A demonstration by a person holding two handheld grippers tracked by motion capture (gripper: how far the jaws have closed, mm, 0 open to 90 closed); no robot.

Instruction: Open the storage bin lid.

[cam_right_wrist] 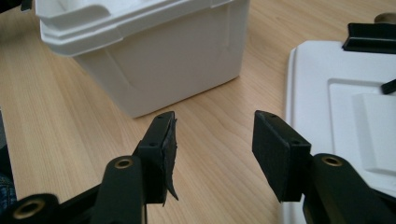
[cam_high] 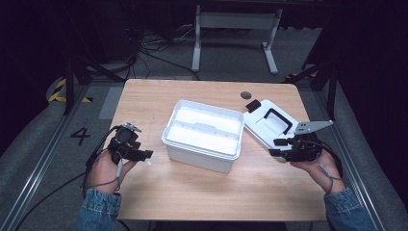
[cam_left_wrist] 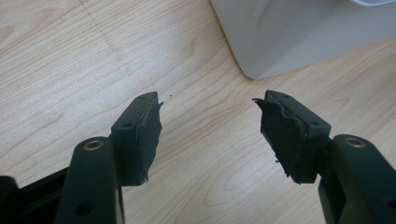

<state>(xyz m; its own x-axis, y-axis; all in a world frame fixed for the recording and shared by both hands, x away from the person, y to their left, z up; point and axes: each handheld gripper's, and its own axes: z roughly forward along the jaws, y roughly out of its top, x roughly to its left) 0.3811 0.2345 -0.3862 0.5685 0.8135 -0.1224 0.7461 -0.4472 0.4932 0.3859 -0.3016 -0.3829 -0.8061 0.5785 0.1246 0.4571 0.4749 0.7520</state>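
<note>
Now both grippers, left [cam_high: 144,155] and right [cam_high: 278,147], gape empty; the right could bump the lid [cam_high: 269,122] off the table [cam_high: 144,101].

- I work in a lab or test bay, it seems.
- My table [cam_high: 144,96] stands on grey floor [cam_high: 231,53].
- Cables [cam_high: 144,50], hazard tape [cam_high: 58,90], a painted number [cam_high: 80,135].

A plain white box [cam_high: 202,137] and its white lid [cam_high: 267,126] with a black handle [cam_high: 280,119] sit on pale wood-grain table [cam_high: 192,192], beside black grippers and denim-blue sleeves [cam_high: 98,209].
</note>
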